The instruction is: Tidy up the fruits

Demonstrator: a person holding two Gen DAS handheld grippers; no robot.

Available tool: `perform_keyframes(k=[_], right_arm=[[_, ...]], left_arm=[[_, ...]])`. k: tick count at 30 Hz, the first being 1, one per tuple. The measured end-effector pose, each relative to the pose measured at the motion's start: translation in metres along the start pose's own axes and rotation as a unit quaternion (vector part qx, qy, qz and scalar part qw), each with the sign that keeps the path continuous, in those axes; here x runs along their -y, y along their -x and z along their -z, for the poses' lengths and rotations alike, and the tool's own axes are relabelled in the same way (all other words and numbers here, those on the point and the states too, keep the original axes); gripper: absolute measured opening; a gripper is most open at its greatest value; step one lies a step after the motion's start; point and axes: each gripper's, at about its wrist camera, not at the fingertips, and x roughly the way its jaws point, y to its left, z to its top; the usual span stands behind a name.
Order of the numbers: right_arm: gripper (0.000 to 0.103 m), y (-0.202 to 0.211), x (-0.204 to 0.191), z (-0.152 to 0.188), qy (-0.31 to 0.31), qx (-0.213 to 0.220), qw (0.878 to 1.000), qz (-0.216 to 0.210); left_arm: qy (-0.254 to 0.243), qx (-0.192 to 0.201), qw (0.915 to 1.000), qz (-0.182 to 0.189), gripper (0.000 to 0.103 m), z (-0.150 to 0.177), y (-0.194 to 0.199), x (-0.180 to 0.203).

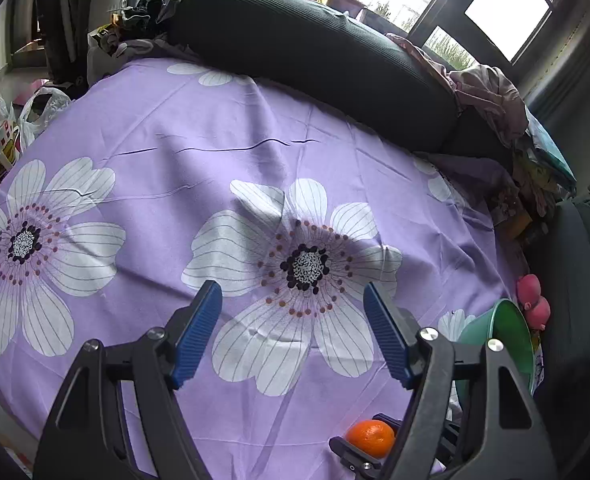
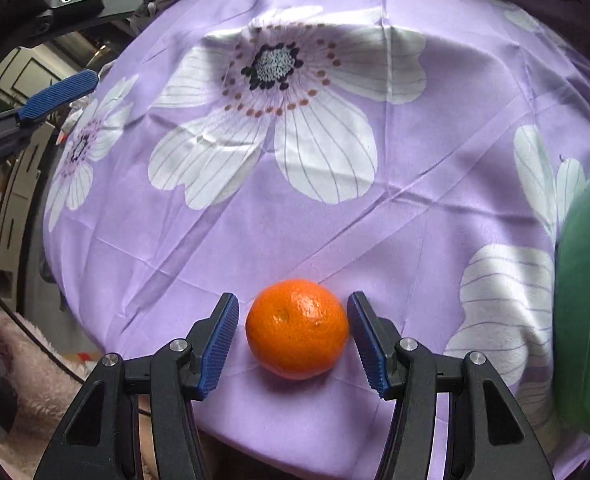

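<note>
while over purple sheet (image 2: 255, 240):
right gripper (image 2: 293, 334): spread, straddling orange (image 2: 297, 328), pads apart from peel
left gripper (image 1: 293, 328): spread, empty

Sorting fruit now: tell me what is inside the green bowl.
Nothing is visible on the part of the green bowl's inner wall that shows. Its bottom is hidden behind the left tool. Pink fruits sit beyond its rim, outside.
</note>
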Motion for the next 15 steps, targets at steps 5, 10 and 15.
perform_keyframes(k=[5,10,15], right_arm=[[0.048,0.003,0.008,-0.005,-0.031,0.02,0.999,0.021],[0.047,0.018,0.033,-0.029,-0.11,0.07,0.991,0.027],[0.048,0.015,0.056,-0.058,-0.163,0.109,0.981,0.016]], left_arm=[[0.008,-0.004,0.9999,-0.011,0.074,-0.001,-0.005,-0.005],[0.009,-0.006,0.9998,-0.016,0.074,0.0,-0.013,-0.004],[-0.017,-0.022,0.9995,-0.018,0.073,0.005,-0.03,0.007]])
